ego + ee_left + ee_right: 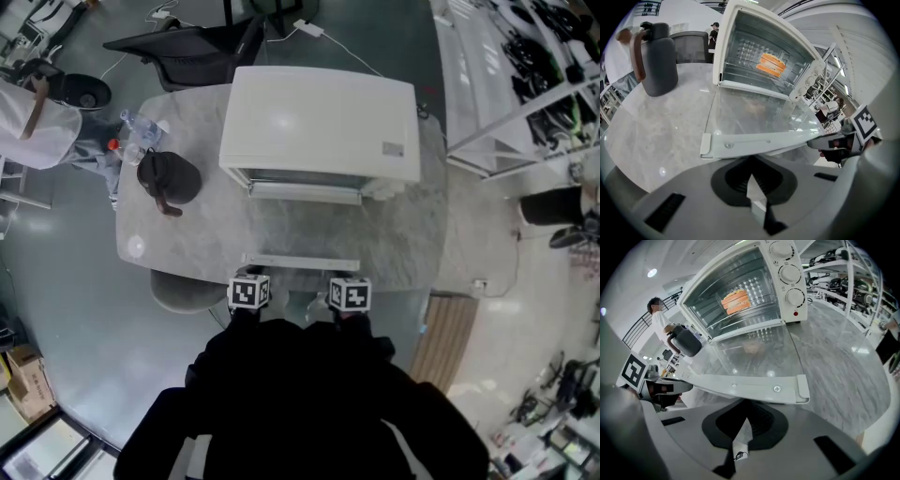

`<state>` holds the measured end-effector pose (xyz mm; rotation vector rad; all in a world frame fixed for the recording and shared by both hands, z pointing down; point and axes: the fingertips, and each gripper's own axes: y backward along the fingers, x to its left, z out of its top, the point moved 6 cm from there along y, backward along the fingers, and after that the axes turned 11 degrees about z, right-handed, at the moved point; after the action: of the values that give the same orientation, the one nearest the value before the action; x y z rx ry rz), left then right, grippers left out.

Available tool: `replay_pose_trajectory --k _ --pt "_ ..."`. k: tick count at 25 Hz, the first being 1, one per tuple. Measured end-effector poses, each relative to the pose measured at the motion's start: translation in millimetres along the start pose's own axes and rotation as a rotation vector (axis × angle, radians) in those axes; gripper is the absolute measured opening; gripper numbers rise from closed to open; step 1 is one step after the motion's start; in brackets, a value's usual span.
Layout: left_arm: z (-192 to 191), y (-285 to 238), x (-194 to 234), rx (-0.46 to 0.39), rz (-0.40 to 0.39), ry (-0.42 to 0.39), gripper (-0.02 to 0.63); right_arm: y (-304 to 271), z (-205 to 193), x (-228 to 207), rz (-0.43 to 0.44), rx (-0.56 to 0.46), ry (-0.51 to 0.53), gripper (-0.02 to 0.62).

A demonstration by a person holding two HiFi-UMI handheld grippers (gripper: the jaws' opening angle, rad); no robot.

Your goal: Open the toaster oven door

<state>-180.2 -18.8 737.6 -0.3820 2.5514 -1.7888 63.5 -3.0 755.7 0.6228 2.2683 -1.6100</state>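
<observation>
The white toaster oven (319,117) stands on the marble table (412,234). Its glass door (302,225) lies flat and fully open, with the white handle bar (300,262) at the near edge. An orange food item (771,64) (736,301) rests on the rack inside. My left gripper (249,291) (752,164) and right gripper (350,293) (747,404) sit side by side just in front of the handle (759,140) (745,387). The jaws of both are together, with nothing between them. The handle crosses just past their tips.
A black jug (169,178) (656,58) stands left of the oven, and a water bottle (141,131) is behind it. A person (28,122) stands at the far left. A dark chair (187,47) is behind the table. Shelving (525,84) runs along the right.
</observation>
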Motion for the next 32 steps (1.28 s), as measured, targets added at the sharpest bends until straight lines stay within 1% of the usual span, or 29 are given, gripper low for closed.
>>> replay_pose_trajectory --k 11,19,26,32 --pt "-3 -7 2 0.024 -0.002 0.006 0.003 -6 0 -3 -0.004 0.012 -0.013 0.002" --pt "-3 -11 0 0.037 -0.006 -0.005 0.003 -8 -2 -4 0.0 0.016 -0.021 0.002" --pt "-3 -6 0 0.03 -0.01 -0.003 0.003 -4 0 -3 -0.001 0.028 -0.02 0.002" --pt "-3 3 -5 0.023 -0.018 -0.019 0.003 1 -2 4 0.013 0.024 0.008 0.002"
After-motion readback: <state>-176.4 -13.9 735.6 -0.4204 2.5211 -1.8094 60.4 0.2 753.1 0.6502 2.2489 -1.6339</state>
